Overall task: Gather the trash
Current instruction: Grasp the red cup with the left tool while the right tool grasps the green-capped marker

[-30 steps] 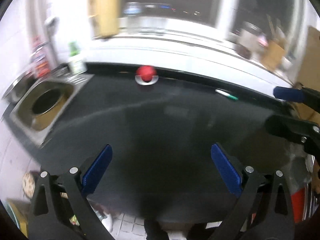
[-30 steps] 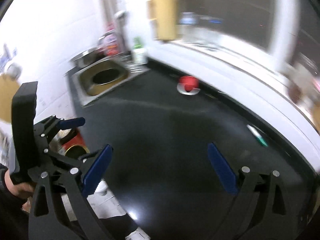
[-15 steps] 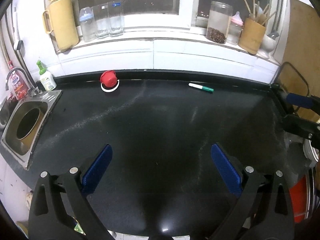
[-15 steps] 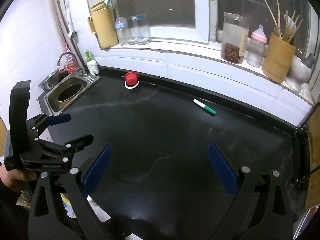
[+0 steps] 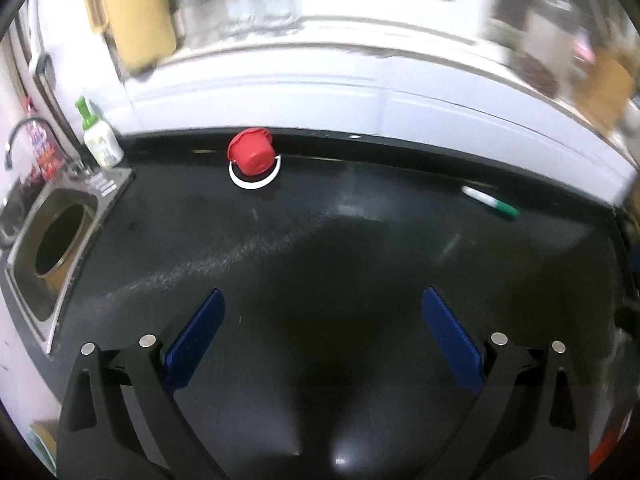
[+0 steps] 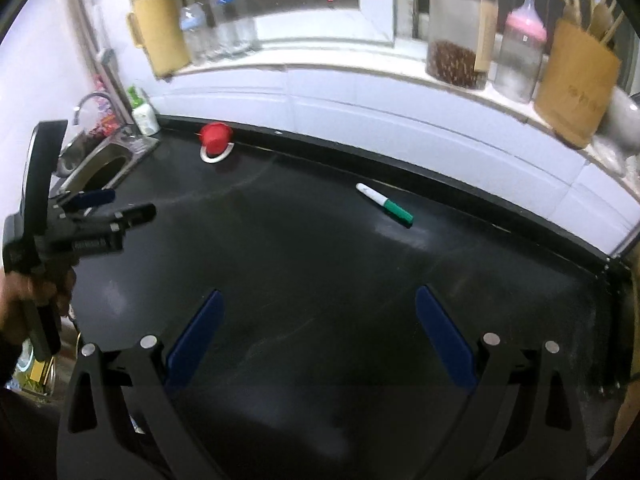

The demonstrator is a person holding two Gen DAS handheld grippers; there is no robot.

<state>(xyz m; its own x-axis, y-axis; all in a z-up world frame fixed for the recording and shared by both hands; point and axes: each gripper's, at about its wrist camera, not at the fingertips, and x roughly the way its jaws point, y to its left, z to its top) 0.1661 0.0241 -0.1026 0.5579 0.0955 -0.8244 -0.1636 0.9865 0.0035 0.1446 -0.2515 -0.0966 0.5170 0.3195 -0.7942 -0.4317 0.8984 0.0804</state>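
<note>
A small red bucket [image 5: 251, 156] with a white handle lies tipped on the black counter [image 5: 320, 248] near the back wall; it also shows in the right wrist view [image 6: 215, 139]. A white and green marker [image 5: 490, 201] lies to its right, also in the right wrist view [image 6: 385, 205]. My left gripper [image 5: 322, 334] is open and empty, over the counter's front. My right gripper [image 6: 318, 334] is open and empty, well short of the marker. The left gripper also shows from the side at the left of the right wrist view [image 6: 116, 210].
A steel sink [image 5: 52, 248] with a tap is at the counter's left end, a soap bottle [image 5: 98, 136] behind it. The window sill holds a yellow jug [image 6: 160, 28], clear bottles, a jar [image 6: 460, 24], a baby bottle and a wooden utensil holder [image 6: 576, 68].
Both grippers have moved forward over the counter, so the bucket and the marker look nearer. Both stay open and empty.
</note>
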